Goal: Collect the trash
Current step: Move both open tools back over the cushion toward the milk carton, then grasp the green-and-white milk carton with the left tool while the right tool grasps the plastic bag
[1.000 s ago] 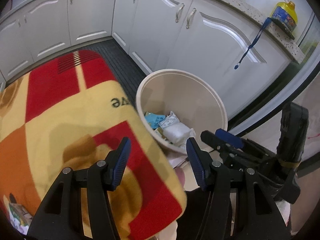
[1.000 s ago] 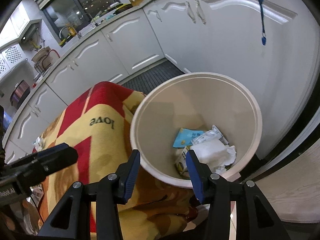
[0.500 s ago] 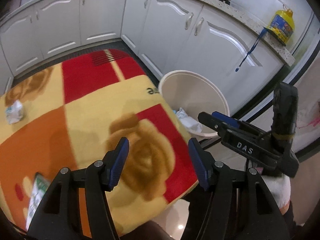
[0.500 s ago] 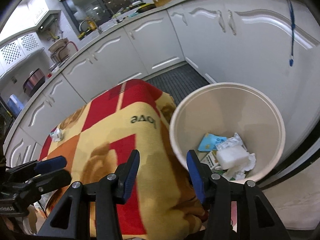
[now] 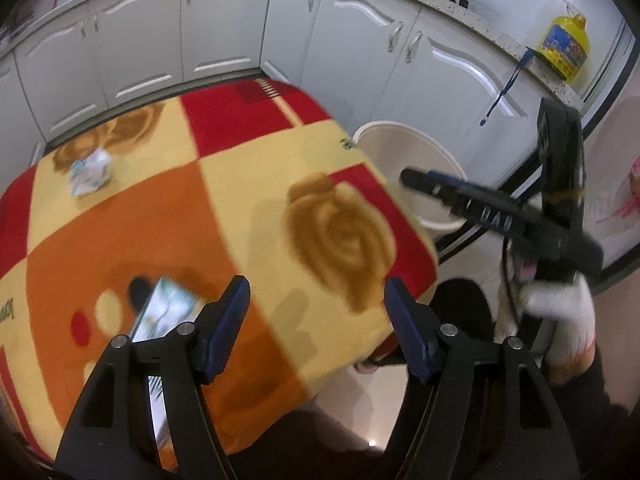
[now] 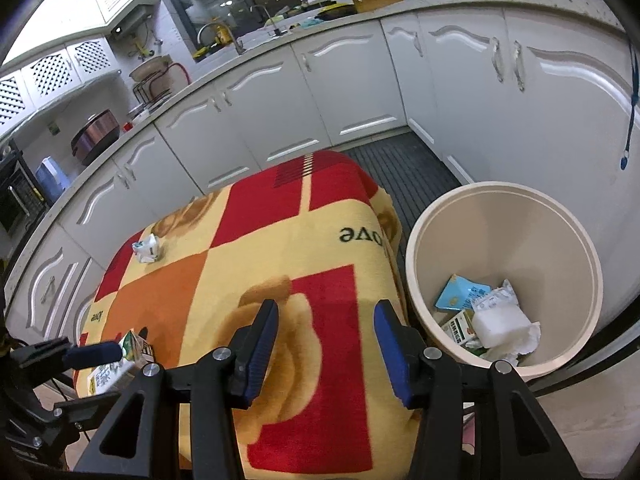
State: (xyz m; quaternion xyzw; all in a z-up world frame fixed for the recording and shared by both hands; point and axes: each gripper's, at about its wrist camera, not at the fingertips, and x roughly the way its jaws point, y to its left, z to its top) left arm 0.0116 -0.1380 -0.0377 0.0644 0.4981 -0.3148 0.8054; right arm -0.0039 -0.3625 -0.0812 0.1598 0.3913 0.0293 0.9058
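A crumpled white wrapper (image 5: 90,172) lies at the far left of the table covered by a red, orange and yellow blanket (image 5: 224,216); it also shows in the right wrist view (image 6: 146,249). A green and white carton (image 5: 162,318) lies near the table's front, just left of my left gripper (image 5: 316,328), which is open and empty. The carton shows in the right wrist view (image 6: 116,364) too. My right gripper (image 6: 326,344) is open and empty above the blanket's right edge. A cream trash bin (image 6: 504,276) stands right of the table and holds several pieces of trash.
White kitchen cabinets (image 6: 340,92) curve around behind the table. A dark ribbed mat (image 6: 408,168) lies on the floor by the bin. A yellow bottle (image 5: 566,46) stands on the counter. A blue lanyard (image 6: 630,120) hangs down a cabinet door.
Both grippers have pulled back and up from the bin toward the table. More of the blanket, the wrapper and the carton have come into view. Both stay open.
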